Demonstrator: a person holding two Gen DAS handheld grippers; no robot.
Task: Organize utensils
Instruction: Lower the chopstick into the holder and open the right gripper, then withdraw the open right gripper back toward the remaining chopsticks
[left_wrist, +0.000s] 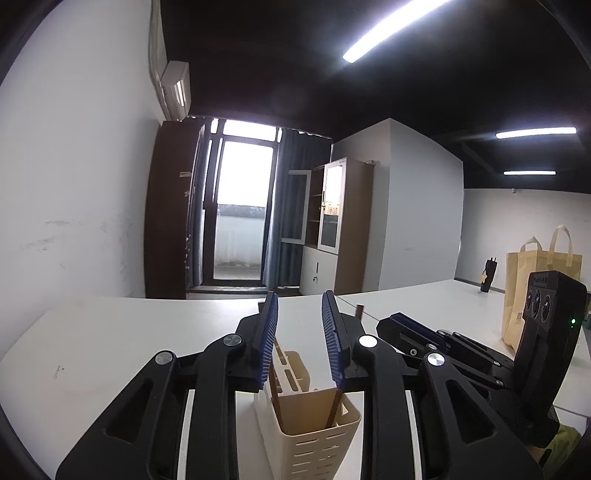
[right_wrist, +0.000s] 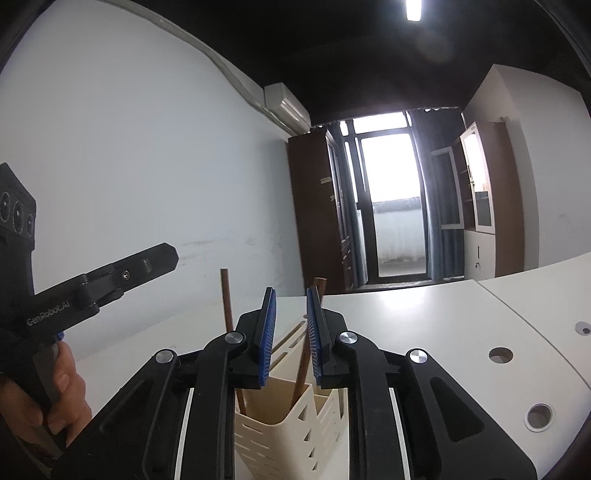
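Note:
A cream slotted utensil holder (left_wrist: 314, 439) (right_wrist: 273, 428) stands on the white table right below both grippers, with two brown chopsticks upright in it. My left gripper (left_wrist: 300, 306) is open above it with nothing between its blue pads; the sticks (left_wrist: 334, 406) run behind its fingers. My right gripper (right_wrist: 290, 295) (left_wrist: 402, 325) is open too. One chopstick (right_wrist: 303, 362) rises through its gap near the right pad, which is not pressing on it. The other chopstick (right_wrist: 226, 299) stands free to the left. A hand (right_wrist: 62, 391) holds the left gripper (right_wrist: 162, 258) at the left edge.
The white table (left_wrist: 92, 350) runs to a wall on the left. A tan paper bag (left_wrist: 517, 291) and a small dark object (left_wrist: 489, 273) stand at the far right. Round cable holes (right_wrist: 500, 354) mark the tabletop on the right. A cabinet and balcony door lie beyond.

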